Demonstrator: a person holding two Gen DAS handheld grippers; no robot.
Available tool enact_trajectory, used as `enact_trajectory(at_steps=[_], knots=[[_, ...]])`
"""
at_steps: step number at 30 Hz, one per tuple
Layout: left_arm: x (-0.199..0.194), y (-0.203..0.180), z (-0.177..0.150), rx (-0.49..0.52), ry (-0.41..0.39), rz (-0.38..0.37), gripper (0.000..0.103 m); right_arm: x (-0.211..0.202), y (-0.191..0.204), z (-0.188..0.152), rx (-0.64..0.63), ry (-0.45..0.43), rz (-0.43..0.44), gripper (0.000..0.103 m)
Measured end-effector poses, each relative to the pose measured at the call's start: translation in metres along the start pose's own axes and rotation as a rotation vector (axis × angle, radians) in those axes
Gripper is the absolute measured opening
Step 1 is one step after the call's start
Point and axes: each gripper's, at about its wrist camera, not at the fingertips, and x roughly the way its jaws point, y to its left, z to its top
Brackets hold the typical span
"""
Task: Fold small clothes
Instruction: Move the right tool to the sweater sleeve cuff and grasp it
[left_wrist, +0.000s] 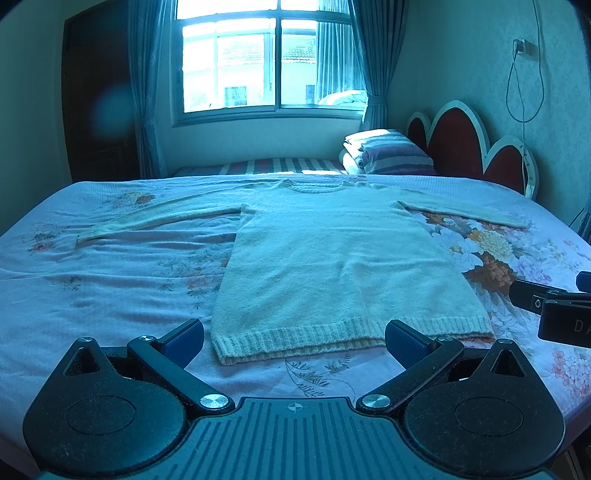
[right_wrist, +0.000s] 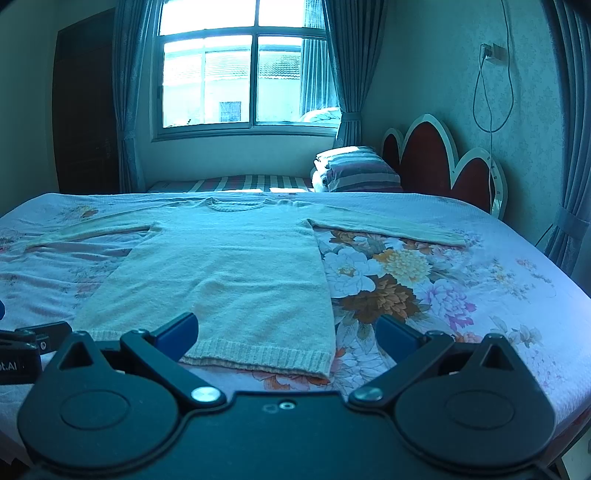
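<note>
A pale cream knitted sweater (left_wrist: 332, 258) lies flat on the flowered bedspread (left_wrist: 110, 288), neck toward the window, both sleeves spread out sideways. Its ribbed hem (left_wrist: 332, 338) faces me. My left gripper (left_wrist: 293, 338) is open just in front of the hem, blue pads wide apart, holding nothing. In the right wrist view the same sweater (right_wrist: 229, 273) fills the centre-left, and my right gripper (right_wrist: 286, 332) is open over the hem's right corner (right_wrist: 321, 363), empty. The right gripper also shows at the left wrist view's right edge.
The bedspread (right_wrist: 461, 295) reaches a red scalloped headboard (left_wrist: 472, 147) at the right. Striped folded bedding (left_wrist: 388, 153) sits beyond, under a curtained window (left_wrist: 266, 62). A cable (right_wrist: 491, 92) hangs from a wall socket. A dark wardrobe (left_wrist: 96, 99) stands at the far left.
</note>
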Motion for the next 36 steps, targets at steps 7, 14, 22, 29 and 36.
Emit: enact_trajectory(at_steps=[7, 14, 22, 29, 36], knots=[[0.011, 0.008, 0.008, -0.018, 0.005, 0.022, 0.103, 0.006, -0.006, 0.006, -0.002, -0.011, -0.006, 0.103], [0.027, 0.017, 0.025, -0.039, -0.003, 0.038, 0.103, 0.018, -0.011, 0.022, 0.001, -0.047, -0.021, 0.103], [0.064, 0.056, 0.053, -0.15, -0.029, 0.071, 0.103, 0.048, -0.017, 0.045, -0.01, -0.085, -0.03, 0.103], [0.101, 0.087, 0.072, -0.202, -0.031, 0.164, 0.103, 0.093, -0.033, 0.066, 0.0, -0.09, -0.069, 0.103], [0.15, 0.092, 0.079, -0.21, 0.005, 0.216, 0.103, 0.152, -0.083, 0.095, 0.093, -0.116, -0.118, 0.103]])
